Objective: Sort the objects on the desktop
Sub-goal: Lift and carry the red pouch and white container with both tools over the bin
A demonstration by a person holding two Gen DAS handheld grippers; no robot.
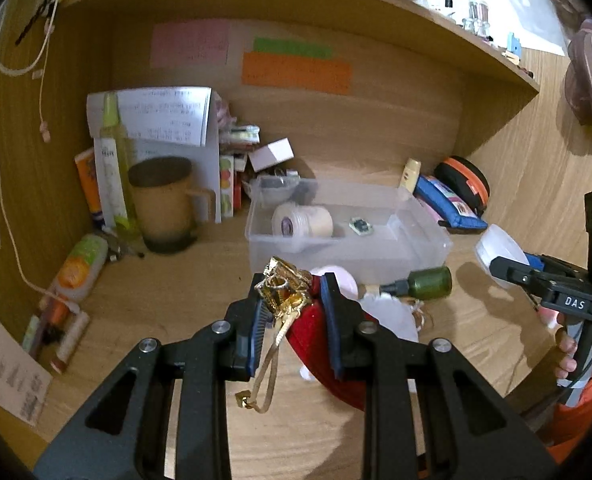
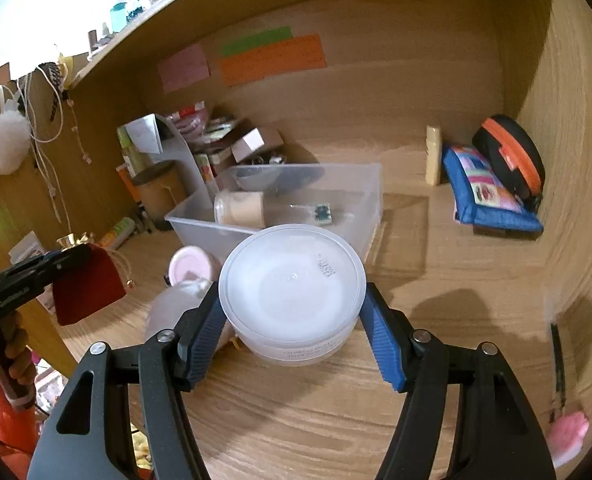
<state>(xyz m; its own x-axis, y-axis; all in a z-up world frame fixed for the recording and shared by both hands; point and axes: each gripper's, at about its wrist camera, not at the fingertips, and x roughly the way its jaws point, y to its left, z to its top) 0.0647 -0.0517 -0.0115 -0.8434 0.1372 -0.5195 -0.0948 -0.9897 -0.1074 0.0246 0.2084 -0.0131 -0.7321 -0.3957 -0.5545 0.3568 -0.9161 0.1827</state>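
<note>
My left gripper point(image 1: 292, 300) is shut on a red pouch point(image 1: 319, 348) with a gold gathered top and gold cord, held above the wooden desk. In the right wrist view the same red pouch point(image 2: 86, 288) hangs from that gripper at the left. My right gripper point(image 2: 292, 320) is shut on a round white plastic jar point(image 2: 292, 292), its blue pads against the jar's sides, lifted off the desk. The jar point(image 1: 495, 252) also shows at the right of the left wrist view. Behind stands a clear plastic bin point(image 1: 415, 248) holding a tape roll point(image 1: 301, 220) and a small dark item point(image 1: 360, 226).
A green bottle point(image 1: 427, 282), a pink-lidded jar point(image 2: 190, 266) and a white bag point(image 2: 176, 304) lie before the bin point(image 2: 200, 224). A brown mug point(image 1: 164, 204), tubes and papers crowd the back left. A blue pouch point(image 2: 491, 196) and black-orange case point(image 2: 509, 156) sit back right.
</note>
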